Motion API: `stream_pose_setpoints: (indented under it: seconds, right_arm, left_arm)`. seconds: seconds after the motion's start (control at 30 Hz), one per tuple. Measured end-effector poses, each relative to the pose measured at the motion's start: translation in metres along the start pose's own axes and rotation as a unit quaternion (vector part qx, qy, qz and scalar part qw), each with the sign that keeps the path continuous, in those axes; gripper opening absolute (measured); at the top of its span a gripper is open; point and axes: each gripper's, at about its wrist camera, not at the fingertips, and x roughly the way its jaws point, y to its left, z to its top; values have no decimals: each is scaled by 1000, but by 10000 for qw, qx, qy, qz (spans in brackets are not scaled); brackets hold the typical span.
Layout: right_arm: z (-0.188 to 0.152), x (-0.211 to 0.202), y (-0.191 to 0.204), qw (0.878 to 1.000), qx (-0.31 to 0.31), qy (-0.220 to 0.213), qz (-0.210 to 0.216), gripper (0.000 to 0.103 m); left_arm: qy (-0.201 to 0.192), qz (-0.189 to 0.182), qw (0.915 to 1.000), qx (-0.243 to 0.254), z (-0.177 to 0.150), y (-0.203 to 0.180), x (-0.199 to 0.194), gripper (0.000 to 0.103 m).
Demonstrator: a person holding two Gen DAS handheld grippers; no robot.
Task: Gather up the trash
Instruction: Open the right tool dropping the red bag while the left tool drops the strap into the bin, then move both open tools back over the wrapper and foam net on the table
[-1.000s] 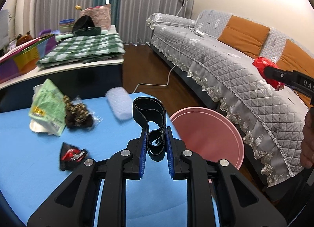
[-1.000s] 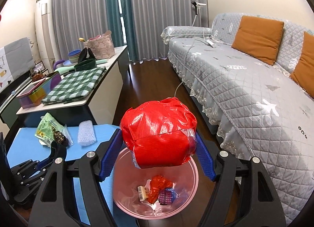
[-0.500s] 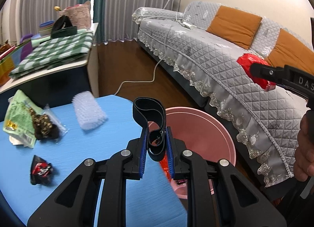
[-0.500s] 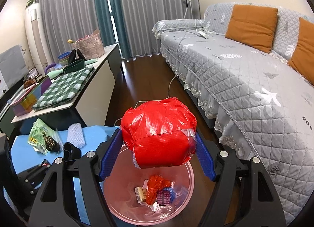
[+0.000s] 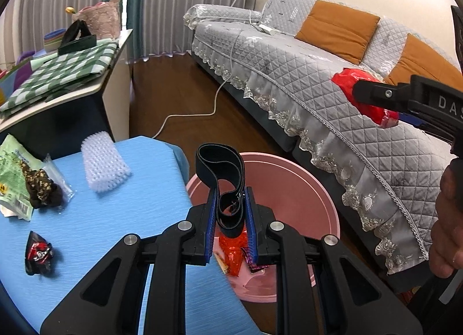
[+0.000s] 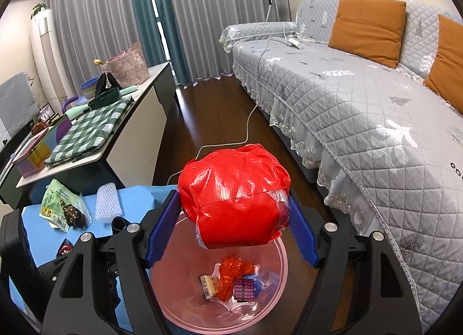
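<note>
Your right gripper (image 6: 231, 225) clenches the red wrapper bundle (image 6: 234, 199), light and crushable, above the pink bin (image 6: 275, 300), while your left gripper (image 5: 231, 216) pinches the limp black strap (image 5: 221, 173) low on its loop, over the bin's rim beside the blue table's (image 5: 101, 236) right edge.

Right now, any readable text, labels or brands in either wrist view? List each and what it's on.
"DAS": white letters on the black body of the right gripper, cut off at the frame edge.
Green plastic snack packet on the blue table: print and barcode too blurred to read.
Small cream carton in the pink plastic bin: print too small to read.
Nothing else legible.
</note>
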Motion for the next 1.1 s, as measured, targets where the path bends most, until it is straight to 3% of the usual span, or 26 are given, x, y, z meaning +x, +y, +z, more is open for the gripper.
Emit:
stream_pose_setpoints:
  seconds: [0.07,0.1,0.63,1.1]
  right_arm:
    - [0,2,0,10000,-1,23,-19,78]
    - [0,2,0,10000,-2,23,-26,78]
    - [0,-4,10,9999,-100,-98,29,79]
    - [-14,-28,51,9975,-553,-390,210,75]
  left_arm:
    - [-2,10,10000,20,0,-1,0,37]
    - [-26,-1,10000,13,-1,-1,-1,40]
    - [-124,148,9998,-81,-8,20,-30,40]
    - [-327,435,9980,-333,-26,71,-85,39]
